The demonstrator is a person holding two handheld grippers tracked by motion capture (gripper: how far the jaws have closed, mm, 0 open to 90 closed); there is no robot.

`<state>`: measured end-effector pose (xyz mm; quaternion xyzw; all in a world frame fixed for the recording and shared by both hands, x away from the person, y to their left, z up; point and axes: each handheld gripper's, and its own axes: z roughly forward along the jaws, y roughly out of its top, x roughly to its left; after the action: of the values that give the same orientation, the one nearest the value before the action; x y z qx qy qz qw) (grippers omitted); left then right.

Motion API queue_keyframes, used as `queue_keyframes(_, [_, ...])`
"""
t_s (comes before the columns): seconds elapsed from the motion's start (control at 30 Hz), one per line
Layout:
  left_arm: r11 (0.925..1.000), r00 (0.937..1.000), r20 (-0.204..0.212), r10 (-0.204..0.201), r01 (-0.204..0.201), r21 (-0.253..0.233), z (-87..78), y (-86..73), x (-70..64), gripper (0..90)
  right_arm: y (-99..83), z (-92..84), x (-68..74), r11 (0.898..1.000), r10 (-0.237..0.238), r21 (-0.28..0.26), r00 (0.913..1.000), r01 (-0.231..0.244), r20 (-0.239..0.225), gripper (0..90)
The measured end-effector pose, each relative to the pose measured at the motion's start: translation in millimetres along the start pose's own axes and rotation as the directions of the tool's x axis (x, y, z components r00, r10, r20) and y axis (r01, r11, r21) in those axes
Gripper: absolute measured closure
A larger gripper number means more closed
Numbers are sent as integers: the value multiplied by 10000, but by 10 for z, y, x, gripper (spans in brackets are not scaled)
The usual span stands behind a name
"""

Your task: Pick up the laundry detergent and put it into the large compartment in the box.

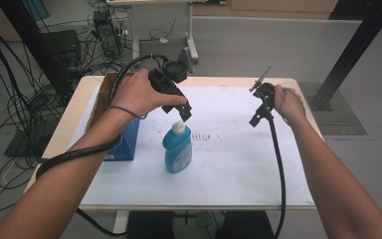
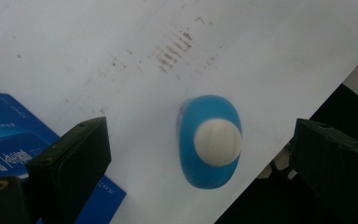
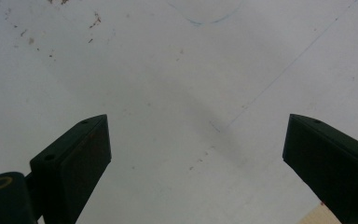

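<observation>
A blue bottle (image 1: 177,148) with a white cap (image 1: 178,128) stands upright on the white sheet (image 1: 229,164) near the table's middle. My left gripper (image 1: 185,113) hovers just above the cap, open, pointing down. From the left gripper view the bottle (image 2: 209,142) lies below, between the wide-apart jaws, cap (image 2: 217,141) facing the camera. My right gripper (image 1: 255,119) is open over bare sheet at the right, apart from the bottle; in its own view the jaws stand wide apart above the white sheet (image 3: 177,93).
A blue box (image 1: 124,139) lies left of the bottle, under my left forearm, also seen as a blue box (image 2: 9,144) in the left gripper view. A cardboard box edge (image 1: 102,94) sits at the far left. Brown smudges (image 1: 204,136) mark the sheet.
</observation>
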<state>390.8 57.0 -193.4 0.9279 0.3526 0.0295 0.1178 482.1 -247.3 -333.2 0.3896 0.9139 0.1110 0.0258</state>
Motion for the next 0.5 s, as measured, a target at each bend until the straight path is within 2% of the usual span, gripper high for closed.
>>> queue_keyframes(0.33, [9999, 10000, -3, 34, -34, 154, 128, -40, -45, 57, -20, 23, 8, 10000, 27, 37, 10000, -27, -24, 73])
queue_keyframes(0.5, [9999, 9999, 79, 84, -84, 81, 159, -54, -60, 57, -25, 23, 8, 10000, 49, 44, 10000, -49, -7, 73])
